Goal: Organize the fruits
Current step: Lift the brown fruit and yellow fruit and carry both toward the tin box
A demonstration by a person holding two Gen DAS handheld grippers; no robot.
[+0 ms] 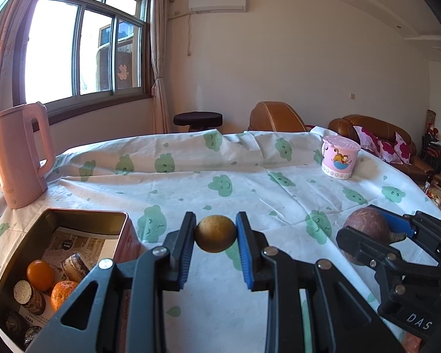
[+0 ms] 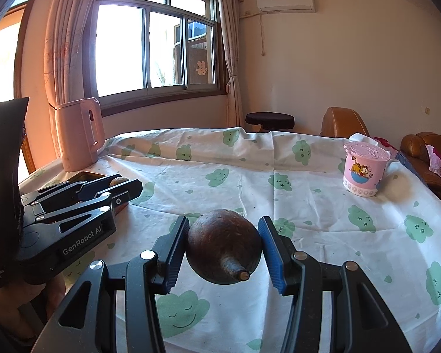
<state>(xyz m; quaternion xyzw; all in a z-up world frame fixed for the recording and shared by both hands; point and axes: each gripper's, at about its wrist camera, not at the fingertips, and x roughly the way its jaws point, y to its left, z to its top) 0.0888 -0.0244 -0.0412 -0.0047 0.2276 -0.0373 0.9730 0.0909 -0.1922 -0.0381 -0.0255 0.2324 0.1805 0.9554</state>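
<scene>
My left gripper (image 1: 215, 234) is shut on a small round yellow-brown fruit (image 1: 215, 233), held above the tablecloth just right of a metal tin (image 1: 73, 216). The tin holds two orange fruits (image 1: 40, 274) and several wrapped items. My right gripper (image 2: 224, 247) is shut on a dark brown pear-shaped fruit (image 2: 224, 245) with its stem toward the camera. In the left wrist view the right gripper (image 1: 397, 235) and its brown fruit (image 1: 366, 225) show at the right. In the right wrist view the left gripper (image 2: 111, 191) shows at the left with its fruit (image 2: 118, 181) mostly hidden.
A pink kettle (image 1: 19, 156) stands at the table's far left corner behind the tin. A pink lidded cartoon cup (image 1: 339, 156) stands at the far right. The round table carries a white cloth with green cloud prints (image 1: 220, 185). A stool and brown sofas stand beyond.
</scene>
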